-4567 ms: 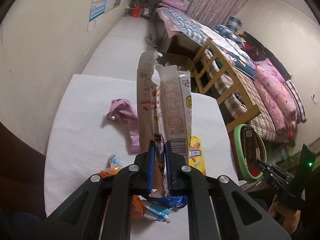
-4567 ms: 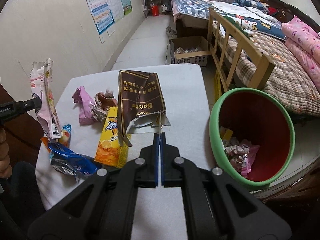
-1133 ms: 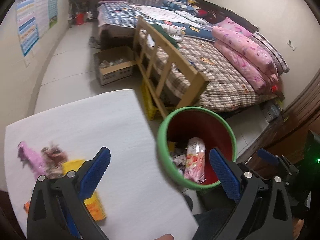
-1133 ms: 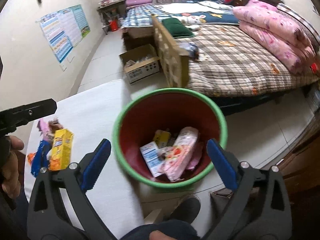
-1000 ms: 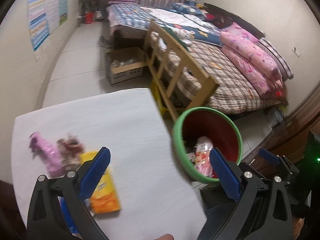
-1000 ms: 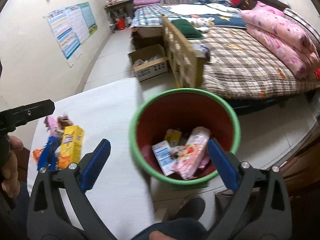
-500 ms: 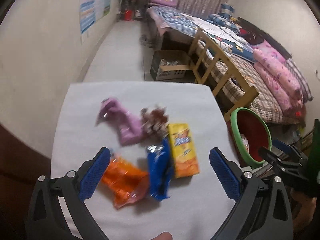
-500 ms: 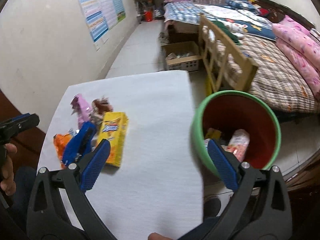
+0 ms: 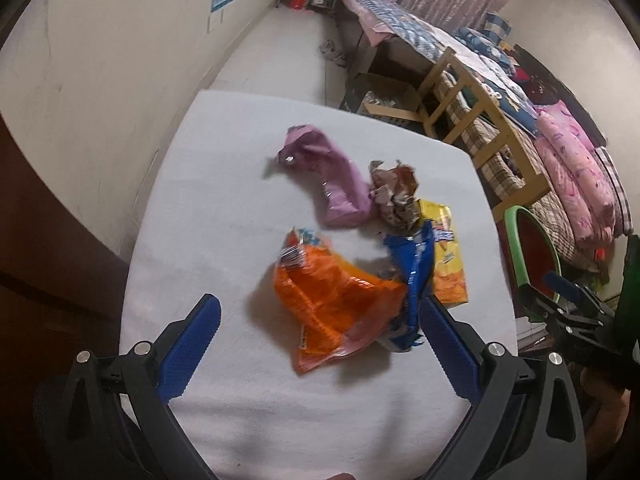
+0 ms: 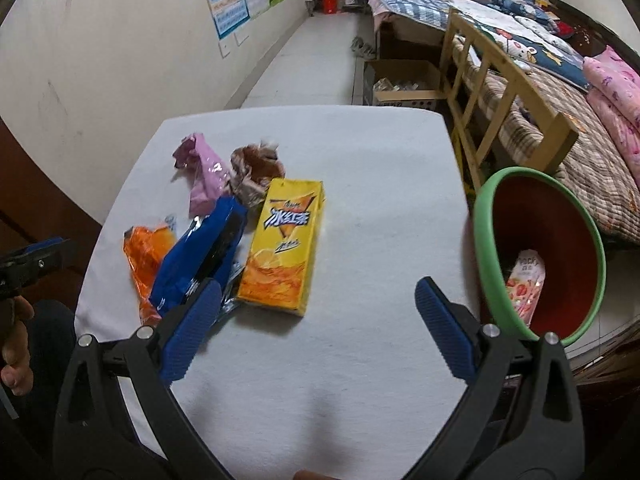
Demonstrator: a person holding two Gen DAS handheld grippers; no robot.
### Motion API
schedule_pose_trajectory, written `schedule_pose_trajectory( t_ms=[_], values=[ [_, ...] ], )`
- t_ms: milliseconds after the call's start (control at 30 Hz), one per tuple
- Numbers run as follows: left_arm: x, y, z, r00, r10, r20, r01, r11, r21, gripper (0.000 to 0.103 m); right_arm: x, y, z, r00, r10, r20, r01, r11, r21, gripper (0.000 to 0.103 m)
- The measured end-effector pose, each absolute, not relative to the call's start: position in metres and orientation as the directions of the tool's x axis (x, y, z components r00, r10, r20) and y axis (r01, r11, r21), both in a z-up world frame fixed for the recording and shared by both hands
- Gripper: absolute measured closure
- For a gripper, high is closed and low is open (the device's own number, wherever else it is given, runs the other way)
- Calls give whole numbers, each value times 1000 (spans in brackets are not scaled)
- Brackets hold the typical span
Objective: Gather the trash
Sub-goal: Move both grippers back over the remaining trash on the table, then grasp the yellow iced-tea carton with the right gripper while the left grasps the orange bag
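Five wrappers (image 9: 336,304) bunched on table (image 10: 360,360) | bin (image 10: 540,256) at table's right edge, beside bed (image 10: 540,92) | left tool (image 9: 320,344) wide, empty | right tool (image 10: 316,332) wide, empty

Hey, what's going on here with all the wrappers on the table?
A person is clearing snack trash off a white table with a handheld gripper in each hand. Both the left gripper and the right gripper are open and empty, hovering over the pile. On the table lie an orange bag, a blue wrapper, a yellow carton, a pink wrapper and a crumpled brown wrapper. The green-rimmed bin beside the table already holds some trash.
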State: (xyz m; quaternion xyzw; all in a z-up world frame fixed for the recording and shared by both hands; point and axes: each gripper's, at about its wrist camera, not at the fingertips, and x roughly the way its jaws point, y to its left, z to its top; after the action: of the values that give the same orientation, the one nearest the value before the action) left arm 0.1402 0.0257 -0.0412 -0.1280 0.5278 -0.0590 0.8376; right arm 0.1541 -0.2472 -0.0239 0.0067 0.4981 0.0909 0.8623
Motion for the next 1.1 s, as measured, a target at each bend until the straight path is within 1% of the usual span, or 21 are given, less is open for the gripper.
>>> schedule_pose_trajectory(
  t_ms=[300, 367, 433, 500, 667, 733, 767, 800, 867, 967, 1100],
  values=[
    [155, 30, -81, 371, -308, -876, -92, 926, -365, 11, 163, -227, -43, 450, 156, -879, -172, 981, 86, 7],
    [162, 32, -91, 355, -330, -875, -124, 911, -394, 14, 166, -226, -47, 445, 155, -882, -174, 981, 85, 7],
    [168, 34, -100, 339, -357, -871, -155, 892, -426, 15, 171, -225, -51, 443, 154, -883, -169, 982, 86, 7],
    [176, 34, -110, 322, -357, -877, -175, 888, -426, 18, 176, -226, -57, 430, 155, -889, -165, 982, 92, 7],
    [189, 32, -129, 295, -360, -885, -223, 875, -430, 18, 191, -224, -70, 408, 160, -899, -164, 981, 100, 7],
    [193, 30, -136, 287, -370, -884, -233, 868, -439, 23, 198, -222, -76, 396, 166, -903, -167, 980, 107, 7],
    [194, 30, -138, 281, -379, -881, -236, 863, -447, 30, 201, -221, -78, 392, 167, -905, -168, 980, 108, 7],
    [195, 29, -141, 277, -403, -872, -237, 851, -469, 39, 204, -219, -80, 388, 170, -906, -170, 979, 111, 7],
    [196, 24, -142, 275, -421, -864, -221, 847, -483, 46, 210, -218, -84, 380, 177, -908, -169, 978, 120, 7],
    [196, 20, -137, 285, -404, -869, -202, 861, -466, 49, 218, -215, -89, 369, 189, -910, -169, 976, 134, 11],
    [197, 25, -132, 294, -375, -879, -197, 876, -440, 51, 225, -211, -97, 349, 202, -915, -173, 974, 150, 22]
  ],
)
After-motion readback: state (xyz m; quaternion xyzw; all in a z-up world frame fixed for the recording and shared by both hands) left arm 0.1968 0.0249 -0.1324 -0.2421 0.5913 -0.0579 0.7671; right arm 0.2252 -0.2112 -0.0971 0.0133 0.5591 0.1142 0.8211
